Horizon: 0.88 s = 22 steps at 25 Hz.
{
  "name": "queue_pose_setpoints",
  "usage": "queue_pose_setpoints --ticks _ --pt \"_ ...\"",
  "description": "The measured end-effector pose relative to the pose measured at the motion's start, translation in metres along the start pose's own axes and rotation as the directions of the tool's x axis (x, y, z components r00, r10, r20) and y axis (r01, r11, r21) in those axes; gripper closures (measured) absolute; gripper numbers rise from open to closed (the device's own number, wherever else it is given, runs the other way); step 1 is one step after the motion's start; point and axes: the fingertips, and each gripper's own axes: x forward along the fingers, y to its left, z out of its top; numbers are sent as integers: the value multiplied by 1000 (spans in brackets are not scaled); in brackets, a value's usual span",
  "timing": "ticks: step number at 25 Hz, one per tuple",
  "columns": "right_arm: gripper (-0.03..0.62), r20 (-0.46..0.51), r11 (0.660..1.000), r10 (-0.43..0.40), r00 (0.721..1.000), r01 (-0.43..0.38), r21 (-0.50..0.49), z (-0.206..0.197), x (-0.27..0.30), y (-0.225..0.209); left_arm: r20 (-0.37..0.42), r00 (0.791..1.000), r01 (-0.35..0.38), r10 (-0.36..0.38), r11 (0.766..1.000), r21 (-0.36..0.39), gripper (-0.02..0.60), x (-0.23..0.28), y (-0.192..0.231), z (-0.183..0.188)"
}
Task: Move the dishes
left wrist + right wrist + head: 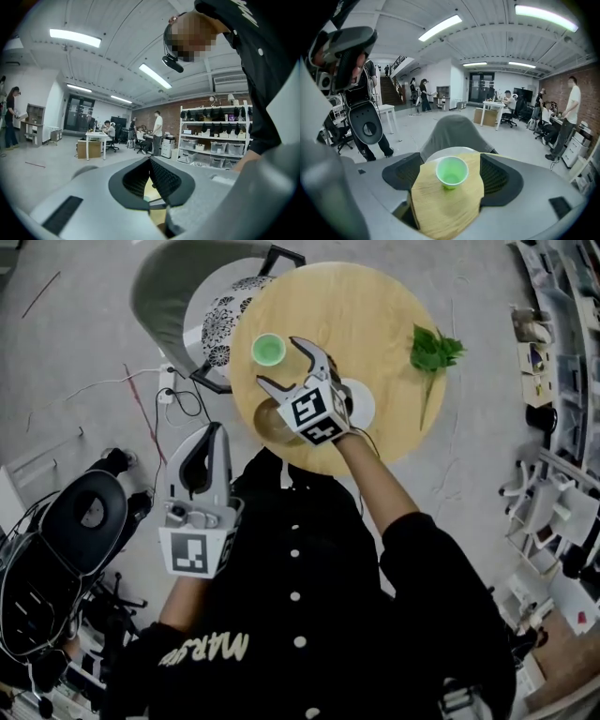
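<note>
**A:** Whereabouts of the green cup?

**B:** Upright on the round wooden desk, toward its left side, right in line with the gap of the right gripper. From that gripper's own view, framed between both jaws, near the tips, touching neither.

**A:** Gripping anything, then?

**B:** No. Spread wide, nothing clamped, only desk top and cup in the gap. Held low over the near-left part of the desk, pointing away from the body.

**A:** And on the other side?

**B:** The left gripper off the desk, close by the black buttoned jacket, well apart from the cup. Pressed together, ribbed pads meeting at the tips, nothing between them. Aimed out at the room rather than down at the desk.

**A:** Anything else up there?

**B:** A white dish just beside the right gripper's marker cube, partly covered by the hand. On the right side, a leafy green sprig, well apart from the cup. Something pale and round under the right gripper at the near edge, hard to say what.

**A:** Beyond the desk?

**B:** A grey chair with a patterned seat, set against the far-left edge, just behind the cup.
</note>
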Motion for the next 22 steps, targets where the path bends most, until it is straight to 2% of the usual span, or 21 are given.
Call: queue_pose_setpoints --ticks 8,14,16,22 --pt "191 -125 1000 5 992 -3 13 -34 59 -5 -50 997 -56 56 998 12 578 -13 25 -22" --pt "184 -195 1000 8 981 -7 6 -46 82 -2 -74 994 -85 86 996 13 578 -20 40 -30" --pt "226 -205 1000 -4 979 2 -6 -47 85 -2 -78 993 -86 87 996 13 578 -22 44 -31" --pt "226 -176 999 -35 984 34 -9 -40 77 -7 -76 994 -74 74 997 9 578 -20 43 -30"
